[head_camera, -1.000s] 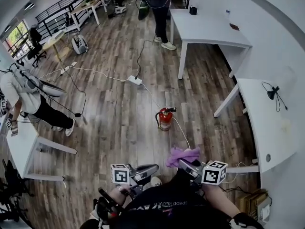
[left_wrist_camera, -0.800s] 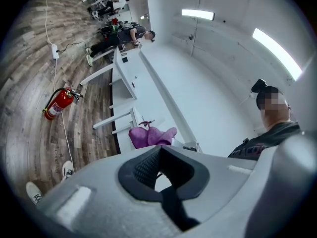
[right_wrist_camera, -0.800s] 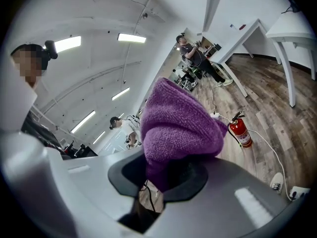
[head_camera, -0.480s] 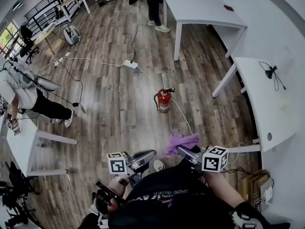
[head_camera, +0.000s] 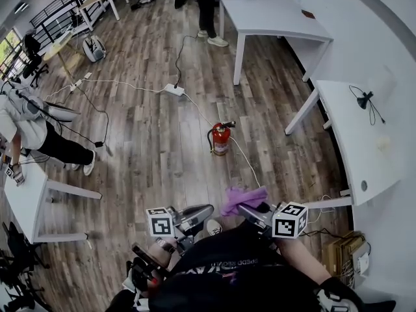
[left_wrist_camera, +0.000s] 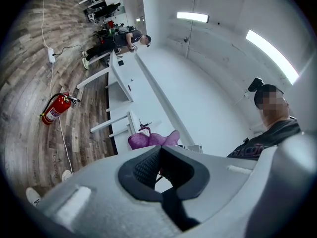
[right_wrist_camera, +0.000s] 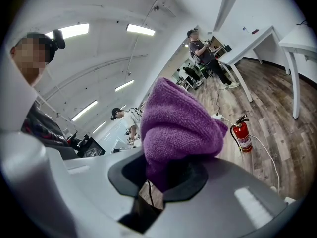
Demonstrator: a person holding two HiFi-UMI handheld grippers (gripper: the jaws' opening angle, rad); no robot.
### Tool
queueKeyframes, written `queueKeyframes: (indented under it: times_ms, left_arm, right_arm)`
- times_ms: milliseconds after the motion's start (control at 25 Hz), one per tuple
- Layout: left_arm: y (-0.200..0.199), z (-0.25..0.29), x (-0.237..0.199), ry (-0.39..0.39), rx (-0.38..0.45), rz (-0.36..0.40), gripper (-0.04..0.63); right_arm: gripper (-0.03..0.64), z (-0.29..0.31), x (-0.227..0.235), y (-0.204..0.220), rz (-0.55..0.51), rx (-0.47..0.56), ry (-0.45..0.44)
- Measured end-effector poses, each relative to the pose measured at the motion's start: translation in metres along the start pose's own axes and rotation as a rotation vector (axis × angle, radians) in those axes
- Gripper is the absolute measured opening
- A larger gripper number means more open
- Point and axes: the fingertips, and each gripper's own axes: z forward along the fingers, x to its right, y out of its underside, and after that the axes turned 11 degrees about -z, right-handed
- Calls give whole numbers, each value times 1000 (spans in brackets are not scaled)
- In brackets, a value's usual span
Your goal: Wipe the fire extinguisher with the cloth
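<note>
Change since a second ago: the fire extinguisher (head_camera: 221,139) sits higher in the head view and the whole room has slid, so the viewpoint has shifted. The gap from the cloth (head_camera: 244,199) to the extinguisher hasn't closed, if anything it looks wider. Wiping hasn't started; my read is we're still on the approach.

Right hand-held gripper (head_camera: 249,207): clenched on the purple cloth, which bunches up out of the jaws (its own view shows the bunch filling the jaw mouth, with the extinguisher beyond it on the floor). Left hand-held gripper (head_camera: 205,212): jaw tips drawn together, nothing between them, held low near the body.

The extinguisher stands upright on the wooden floor (head_camera: 149,148), well apart from both grippers, with nothing touching it. A white cable (head_camera: 246,164) runs past its base from a power strip (head_camera: 174,90), a snag risk when closing in.

Room: open office, with a white bench (head_camera: 364,148) at right and another (head_camera: 273,18) further off. One person (head_camera: 29,125) is bent over at left and another (head_camera: 207,8) stands at the top edge.
</note>
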Motion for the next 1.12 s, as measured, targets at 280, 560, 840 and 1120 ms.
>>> queueKeyframes:
  times_ms: [280, 560, 840, 1120]
  left_arm:
    - [2, -8, -1, 7, 24, -14, 0]
    - [3, -7, 0, 2, 26, -9, 0]
    - [8, -5, 3, 7, 20, -11, 0]
    - [5, 4, 5, 11, 14, -19, 0]
  right_arm:
    - [61, 2, -2, 2, 5, -5, -1]
    - [61, 2, -2, 3, 10, -3, -10]
    - [61, -4, -5, 5, 10, 5, -6]
    - [61, -11, 2, 0, 9, 9, 1]
